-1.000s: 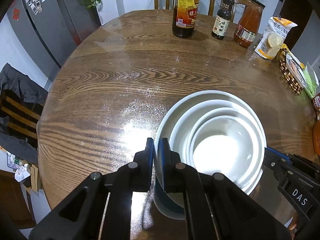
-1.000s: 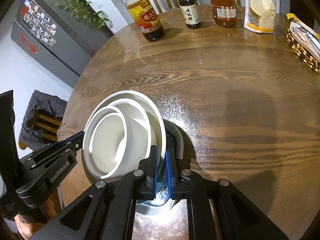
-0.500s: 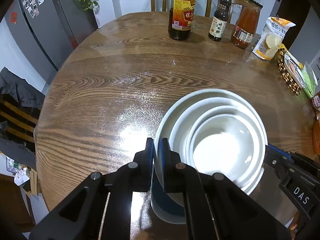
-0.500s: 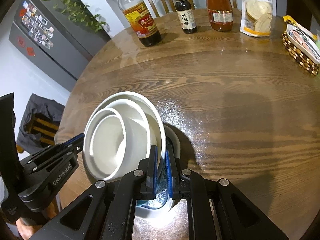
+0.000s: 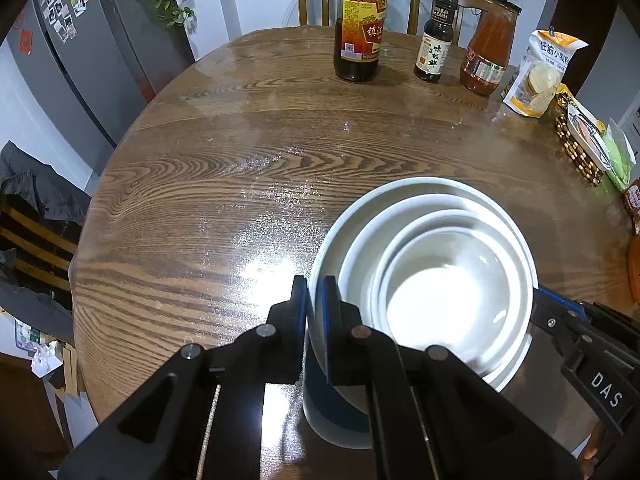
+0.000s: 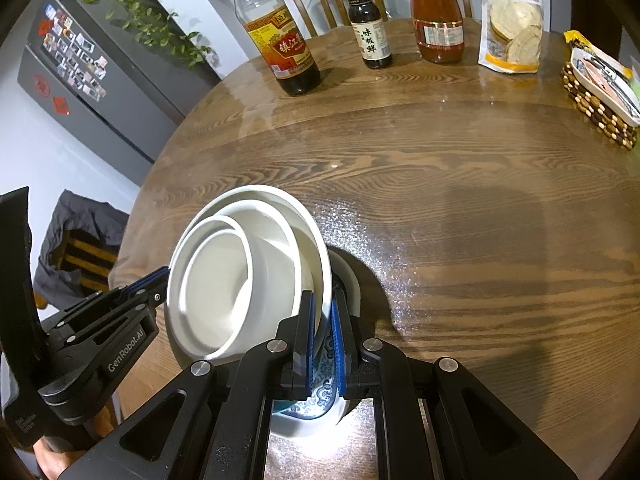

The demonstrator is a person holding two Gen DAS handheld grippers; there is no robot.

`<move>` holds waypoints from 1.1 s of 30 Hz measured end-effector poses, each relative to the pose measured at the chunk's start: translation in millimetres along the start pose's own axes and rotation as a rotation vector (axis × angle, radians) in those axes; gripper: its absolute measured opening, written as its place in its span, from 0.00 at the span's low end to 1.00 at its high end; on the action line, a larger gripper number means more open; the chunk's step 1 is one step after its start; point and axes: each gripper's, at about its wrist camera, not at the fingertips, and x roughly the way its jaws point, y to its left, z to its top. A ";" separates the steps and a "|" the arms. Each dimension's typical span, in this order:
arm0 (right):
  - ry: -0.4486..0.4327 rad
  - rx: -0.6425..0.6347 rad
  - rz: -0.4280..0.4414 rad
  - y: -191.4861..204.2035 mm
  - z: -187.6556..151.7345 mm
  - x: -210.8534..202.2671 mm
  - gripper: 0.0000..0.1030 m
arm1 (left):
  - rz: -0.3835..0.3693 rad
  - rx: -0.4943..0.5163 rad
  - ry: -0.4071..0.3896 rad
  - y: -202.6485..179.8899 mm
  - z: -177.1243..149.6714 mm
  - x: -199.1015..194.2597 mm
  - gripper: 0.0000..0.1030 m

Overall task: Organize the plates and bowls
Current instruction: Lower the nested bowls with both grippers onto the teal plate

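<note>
Tabletop (image 5: 240,184): bowls (image 5: 440,264) between both tongs (image 5: 316,296)

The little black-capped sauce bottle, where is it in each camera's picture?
Left wrist view: the small dark sauce bottle stands at the table's far edge, top right of centre.
Right wrist view: the same bottle sits at the top, just right of centre.
Shared landmark: in both views it stands between the big vinegar bottle and the orange-red sauce jar.
</note>
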 end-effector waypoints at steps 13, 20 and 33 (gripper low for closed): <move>0.002 0.013 -0.004 -1.2 1.4 -0.2 0.12 | -0.007 0.009 0.002 0.5 0.9 1.2 0.04; 0.004 0.029 -0.001 -3.2 0.5 -0.1 0.12 | -0.007 0.016 0.001 -1.4 2.1 1.2 0.04; 0.010 0.085 0.009 -8.0 -5.1 0.0 0.12 | -0.015 0.033 0.000 -3.8 4.8 0.2 0.04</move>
